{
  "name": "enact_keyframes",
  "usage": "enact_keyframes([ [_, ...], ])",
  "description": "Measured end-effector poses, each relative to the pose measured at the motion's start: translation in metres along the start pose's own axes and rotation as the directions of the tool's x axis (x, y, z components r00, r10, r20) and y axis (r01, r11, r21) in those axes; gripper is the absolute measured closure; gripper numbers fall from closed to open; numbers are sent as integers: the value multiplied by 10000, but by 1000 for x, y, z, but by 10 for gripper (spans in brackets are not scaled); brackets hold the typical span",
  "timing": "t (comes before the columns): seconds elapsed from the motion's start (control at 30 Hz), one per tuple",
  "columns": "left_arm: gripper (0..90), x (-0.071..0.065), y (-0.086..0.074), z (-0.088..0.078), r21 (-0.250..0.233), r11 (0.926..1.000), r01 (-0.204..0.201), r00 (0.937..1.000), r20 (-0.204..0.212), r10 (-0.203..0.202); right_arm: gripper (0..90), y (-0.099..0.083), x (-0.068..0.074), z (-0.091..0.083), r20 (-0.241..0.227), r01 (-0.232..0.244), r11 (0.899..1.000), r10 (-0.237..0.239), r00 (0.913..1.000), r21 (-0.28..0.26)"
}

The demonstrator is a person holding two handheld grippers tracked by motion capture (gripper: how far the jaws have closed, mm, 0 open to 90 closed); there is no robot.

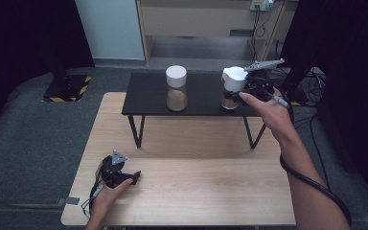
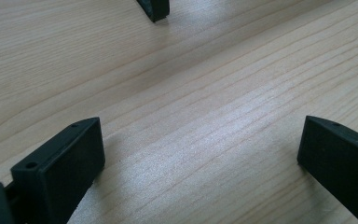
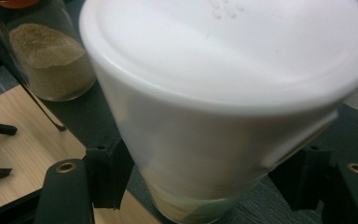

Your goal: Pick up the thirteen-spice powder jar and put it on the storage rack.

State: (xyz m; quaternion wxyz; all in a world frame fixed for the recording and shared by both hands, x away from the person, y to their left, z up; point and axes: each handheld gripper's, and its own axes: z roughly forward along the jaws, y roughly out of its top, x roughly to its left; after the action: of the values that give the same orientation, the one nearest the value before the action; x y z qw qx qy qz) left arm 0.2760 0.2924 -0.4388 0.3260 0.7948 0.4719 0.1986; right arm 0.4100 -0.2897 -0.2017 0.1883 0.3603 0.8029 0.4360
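Right gripper (image 3: 205,186) jaws clamp white lid (image 3: 223,84) w/ jar.

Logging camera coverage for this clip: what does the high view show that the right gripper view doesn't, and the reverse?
High view alone: the left gripper resting on the wooden table, and the other jar's white lid. Right gripper view alone: the close grip, with the right gripper shut on the white lid of the held jar, a jaw on each side. Shared: the black shelf, the other jar of sandy powder, the held jar.
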Motion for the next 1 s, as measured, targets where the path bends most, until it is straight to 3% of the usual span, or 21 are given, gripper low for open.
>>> enact_keyframes([
  [1.0,0,0,0,0,5,10000,-6,10000,-9,6,312,-4,0,8,36,-3,10000,3,10000,-55],
])
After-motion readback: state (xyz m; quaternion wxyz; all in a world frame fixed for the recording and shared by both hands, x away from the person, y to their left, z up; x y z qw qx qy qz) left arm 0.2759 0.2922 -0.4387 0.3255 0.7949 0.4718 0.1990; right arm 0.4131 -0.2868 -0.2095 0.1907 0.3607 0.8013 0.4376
